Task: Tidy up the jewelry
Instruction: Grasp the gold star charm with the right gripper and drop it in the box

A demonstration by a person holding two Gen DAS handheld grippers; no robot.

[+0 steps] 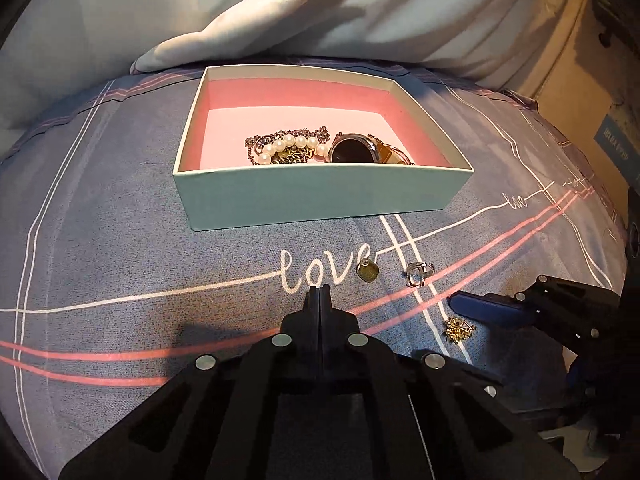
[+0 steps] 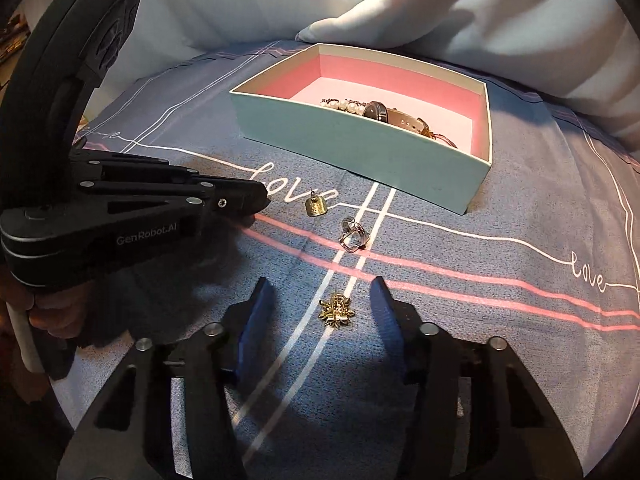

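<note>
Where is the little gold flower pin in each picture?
Left wrist view: the gold flower pin lies low on the right, on the bedspread, just below the right gripper's blue finger.
Right wrist view: the same pin lies low in the middle, between the right gripper's open fingers, untouched.
Shared landmark: the silver ring, between the pin and the box.

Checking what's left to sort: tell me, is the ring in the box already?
No, the ring lies on the bedsheet outside the box.
</note>
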